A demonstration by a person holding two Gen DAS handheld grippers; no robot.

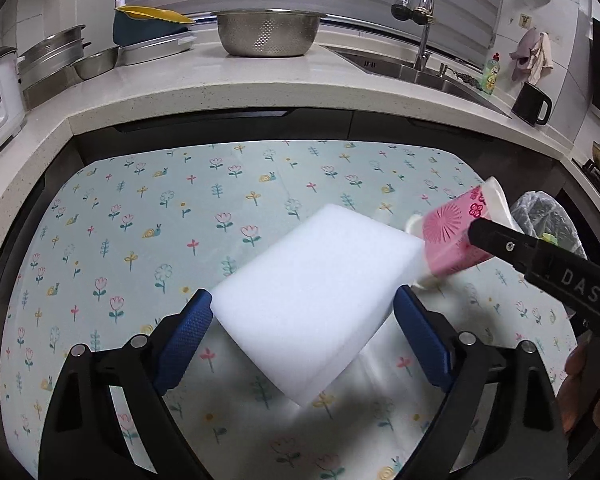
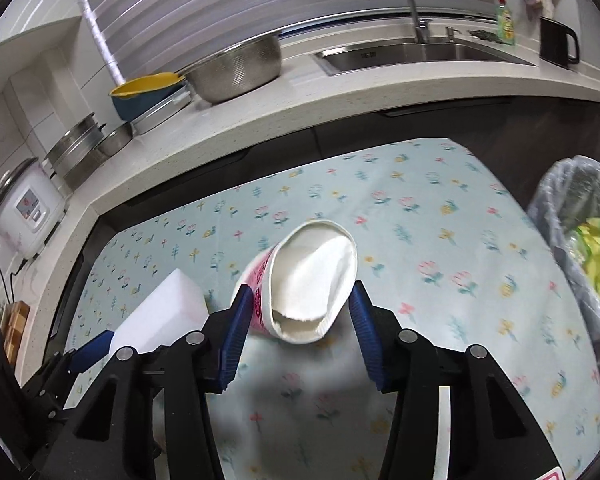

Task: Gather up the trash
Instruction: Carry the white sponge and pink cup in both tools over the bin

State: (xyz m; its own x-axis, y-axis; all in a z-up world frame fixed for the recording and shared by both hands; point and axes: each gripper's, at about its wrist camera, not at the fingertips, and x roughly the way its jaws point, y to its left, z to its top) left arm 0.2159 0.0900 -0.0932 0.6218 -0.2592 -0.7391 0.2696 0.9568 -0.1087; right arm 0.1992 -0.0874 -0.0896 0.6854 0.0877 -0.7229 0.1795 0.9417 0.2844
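Note:
My left gripper (image 1: 303,300) is shut on a white foam block (image 1: 320,300), its blue pads pressed on both sides, holding it above the floral tablecloth (image 1: 140,220). My right gripper (image 2: 300,300) is shut on a squashed pink paper cup (image 2: 308,280) with a white inside, its mouth facing the camera. The cup (image 1: 456,236) and the right gripper's black finger (image 1: 500,240) also show in the left wrist view, just right of the block. The block (image 2: 160,316) shows at the left of the right wrist view.
A bin lined with a clear bag (image 2: 580,248), holding yellow-green trash, stands off the table's right edge. A counter (image 1: 260,92) curves behind with a steel colander (image 1: 268,32), pans, a rice cooker (image 2: 28,208), a sink (image 2: 420,54) and a black jug (image 1: 534,104).

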